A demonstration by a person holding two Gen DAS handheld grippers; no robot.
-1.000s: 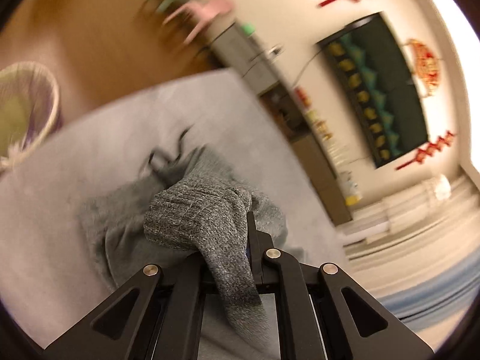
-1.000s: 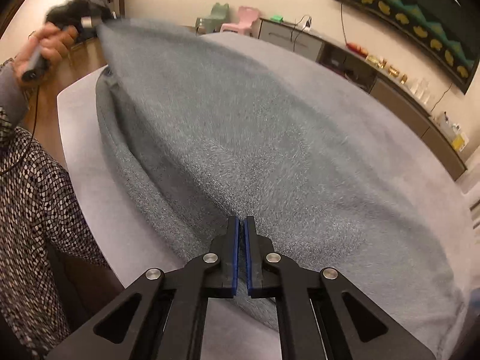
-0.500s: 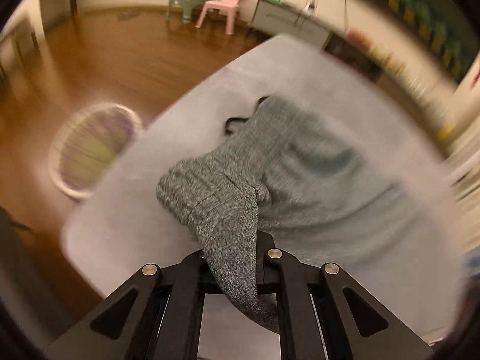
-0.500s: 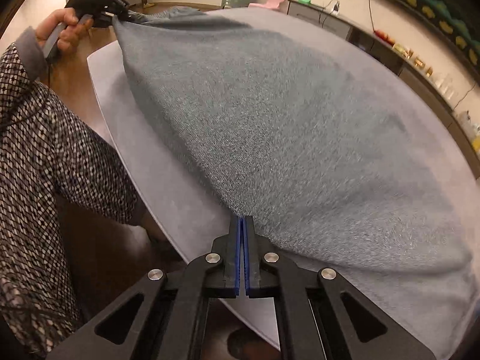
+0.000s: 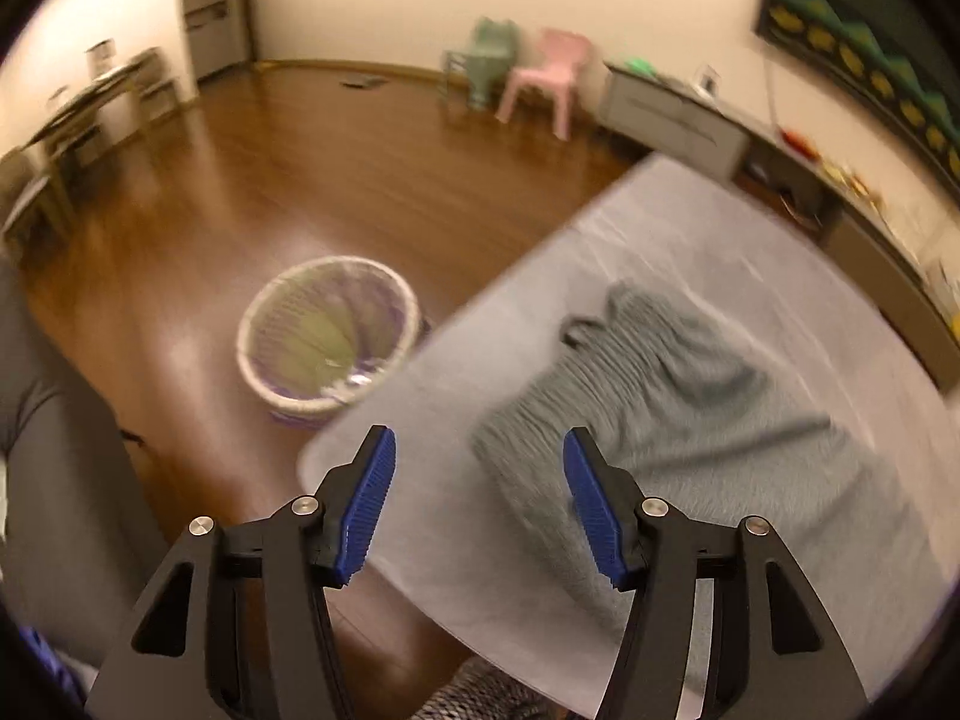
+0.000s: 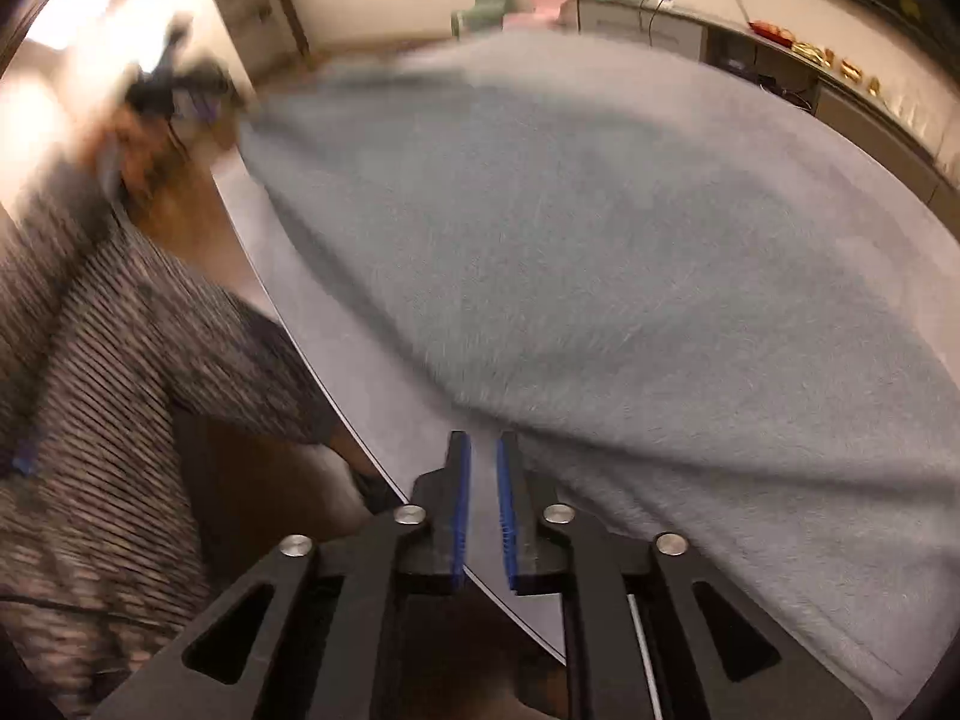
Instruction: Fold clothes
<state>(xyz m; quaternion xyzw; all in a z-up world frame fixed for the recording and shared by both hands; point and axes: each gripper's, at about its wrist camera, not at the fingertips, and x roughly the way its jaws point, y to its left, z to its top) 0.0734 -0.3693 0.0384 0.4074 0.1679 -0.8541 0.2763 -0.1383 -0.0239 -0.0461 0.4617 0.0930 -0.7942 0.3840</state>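
A grey knit garment (image 5: pixel 690 420) lies spread on the pale grey table (image 5: pixel 720 228), its ribbed end toward the near left corner. My left gripper (image 5: pixel 479 450) hovers above that corner, its jaws opening wide with nothing between the blue pads (image 5: pixel 372 480). In the right wrist view the garment (image 6: pixel 600 240) fills most of the picture. My right gripper (image 6: pixel 482 441) sits at the garment's near edge over the table rim (image 6: pixel 336 372), jaws opening to a narrow gap, and no cloth shows between the pads. The left gripper (image 6: pixel 174 78) shows as a dark blur at far left.
A white round basket (image 5: pixel 327 342) with purple and green contents stands on the wooden floor (image 5: pixel 336 180) beside the table. Small green and pink chairs (image 5: pixel 540 78) and a low grey cabinet (image 5: pixel 672 114) line the far wall. A person's patterned sleeve (image 6: pixel 120 348) fills the left.
Both grippers have let go of the garment: the left has opened wide and drawn back from the ribbed end, the right has parted slightly. The cloth has dropped flat onto the table.
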